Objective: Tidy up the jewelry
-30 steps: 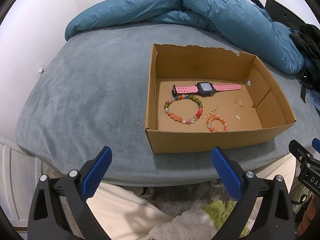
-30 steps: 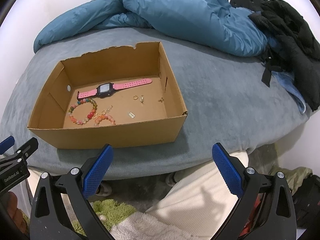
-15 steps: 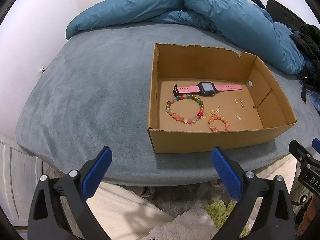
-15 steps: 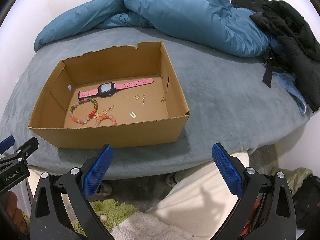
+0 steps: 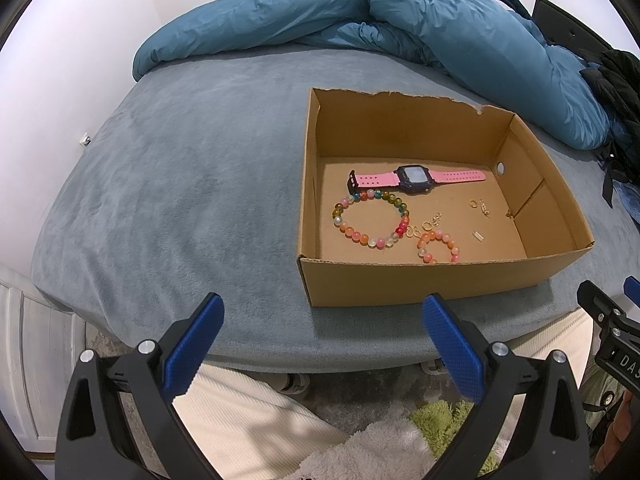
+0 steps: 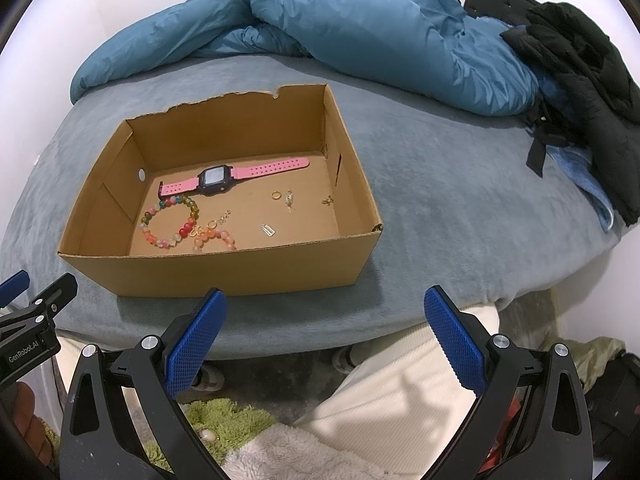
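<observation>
Left wrist view: an open cardboard box (image 5: pixel 432 284) with a torn back rim sits on a bed (image 5: pixel 180 208) covered in grey-blue fabric, near its front edge; the left gripper (image 5: pixel 322 346) hangs before the bed edge with its blue-padded jaws spread wide and nothing between them. On the box floor lie the jewelry pieces: a pink-strapped watch (image 5: pixel 414 178) with a dark square case, laid flat across the rear; a large beaded bracelet (image 5: pixel 370 218) of multicoloured translucent beads just in front of it, touching the strap end; a small beaded bracelet (image 5: pixel 438 246) of orange and pink beads beside the large one, close to the front wall; gold links (image 5: pixel 426 226) between the two bracelets; a gold ring (image 5: pixel 473 203) and tiny metal charms scattered apart toward the right. Right wrist view: the same box (image 6: pixel 240 276) appears to the left of centre; the right gripper (image 6: pixel 324 344) is likewise held wide apart and empty, short of the bed; a rumpled blue duvet (image 6: pixel 360 20) lies along the far side, with a black jacket (image 6: pixel 580 52) at the right.
</observation>
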